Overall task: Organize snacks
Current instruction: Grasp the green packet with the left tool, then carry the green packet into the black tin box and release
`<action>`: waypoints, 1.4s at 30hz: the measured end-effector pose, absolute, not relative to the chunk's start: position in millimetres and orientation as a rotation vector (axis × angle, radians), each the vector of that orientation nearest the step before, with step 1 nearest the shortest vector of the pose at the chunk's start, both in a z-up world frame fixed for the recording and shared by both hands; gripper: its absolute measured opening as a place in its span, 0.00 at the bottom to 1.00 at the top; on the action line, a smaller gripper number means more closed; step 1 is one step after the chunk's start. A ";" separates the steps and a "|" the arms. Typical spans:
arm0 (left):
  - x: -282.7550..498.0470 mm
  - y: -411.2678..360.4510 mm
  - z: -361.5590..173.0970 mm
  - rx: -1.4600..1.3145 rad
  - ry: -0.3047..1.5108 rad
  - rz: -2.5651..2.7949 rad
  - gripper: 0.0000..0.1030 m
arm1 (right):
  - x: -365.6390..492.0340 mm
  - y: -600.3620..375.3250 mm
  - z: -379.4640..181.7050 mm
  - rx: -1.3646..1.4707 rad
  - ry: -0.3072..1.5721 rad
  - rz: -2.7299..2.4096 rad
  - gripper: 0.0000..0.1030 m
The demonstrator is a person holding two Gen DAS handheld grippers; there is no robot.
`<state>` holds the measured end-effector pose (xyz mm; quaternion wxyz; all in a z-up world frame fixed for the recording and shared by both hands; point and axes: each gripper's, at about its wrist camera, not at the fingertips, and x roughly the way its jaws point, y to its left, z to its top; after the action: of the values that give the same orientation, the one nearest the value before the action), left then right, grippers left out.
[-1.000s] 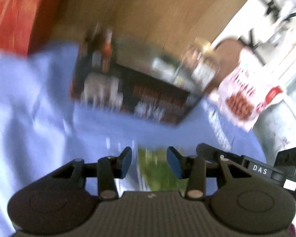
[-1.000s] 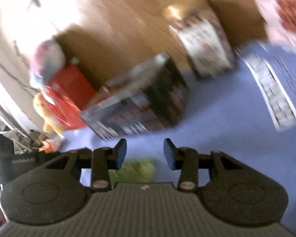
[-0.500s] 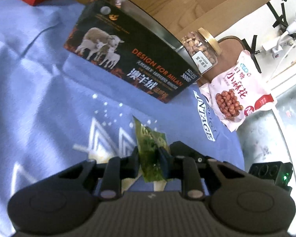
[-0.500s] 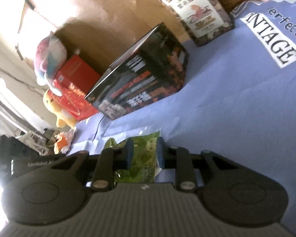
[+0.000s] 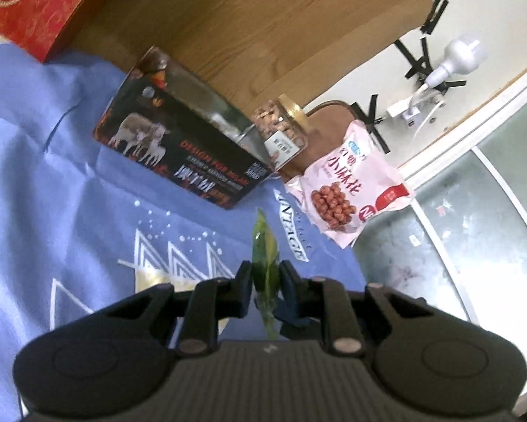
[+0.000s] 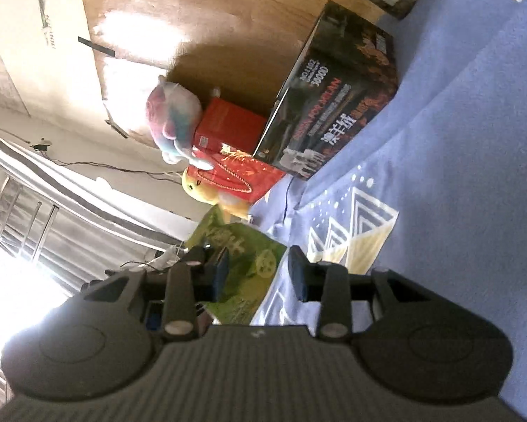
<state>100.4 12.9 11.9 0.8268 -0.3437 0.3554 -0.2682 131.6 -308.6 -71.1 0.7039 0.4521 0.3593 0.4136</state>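
My left gripper (image 5: 266,277) is shut on a green snack packet (image 5: 264,256), held edge-on above the blue cloth (image 5: 70,193). In the right wrist view the same green packet (image 6: 244,263) shows flat, between and behind my right gripper's (image 6: 258,274) open jaws, which do not press it. A dark box with sheep printed on it (image 5: 179,154) stands farther back, also in the right wrist view (image 6: 337,105). Beside it are a jar of nuts with a gold lid (image 5: 281,133) and a pink peanut bag (image 5: 347,186).
A red gift bag (image 5: 31,3) stands at the back left against a wooden panel (image 5: 245,17); it also shows in the right wrist view (image 6: 235,172) with plush toys (image 6: 175,119). A glass tabletop edge (image 5: 456,239) lies right of the cloth.
My right gripper has opened and let go of the green packet. My left gripper still grips it and has lifted it, turning it edge-on. Both views have pulled back from the box.
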 end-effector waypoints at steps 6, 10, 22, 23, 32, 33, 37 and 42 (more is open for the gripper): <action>104.7 22.7 6.5 -0.816 0.753 -0.603 0.17 | 133.1 -304.0 -79.6 0.993 0.840 0.929 0.34; 110.0 19.0 14.3 -0.778 0.748 -0.604 0.17 | 133.1 -307.6 -64.2 0.947 0.777 0.933 0.04; 193.5 -28.9 77.3 -0.387 0.621 -0.494 0.20 | 196.7 -292.0 4.9 0.626 0.557 0.744 0.03; 205.2 -33.6 80.3 -0.362 0.614 -0.481 0.21 | 205.5 -292.0 9.0 0.598 0.535 0.722 0.03; 282.1 -60.7 51.7 -0.213 0.663 -0.321 0.32 | 261.4 -252.8 2.2 0.232 0.423 0.525 0.05; 285.8 -61.5 47.7 -0.202 0.669 -0.299 0.34 | 261.5 -246.9 -1.4 0.191 0.398 0.511 0.09; 286.6 -62.7 43.4 -0.142 0.652 -0.227 0.35 | 258.1 -241.2 -5.8 0.139 0.334 0.469 0.29; 262.8 -58.2 52.6 -0.137 0.641 -0.205 0.35 | 226.8 -257.3 10.9 0.194 0.282 0.469 0.34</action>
<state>262.8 -58.2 52.6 0.9416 -0.0673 0.3141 -0.1007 226.8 -257.3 10.9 0.9581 0.0954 0.1391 0.2314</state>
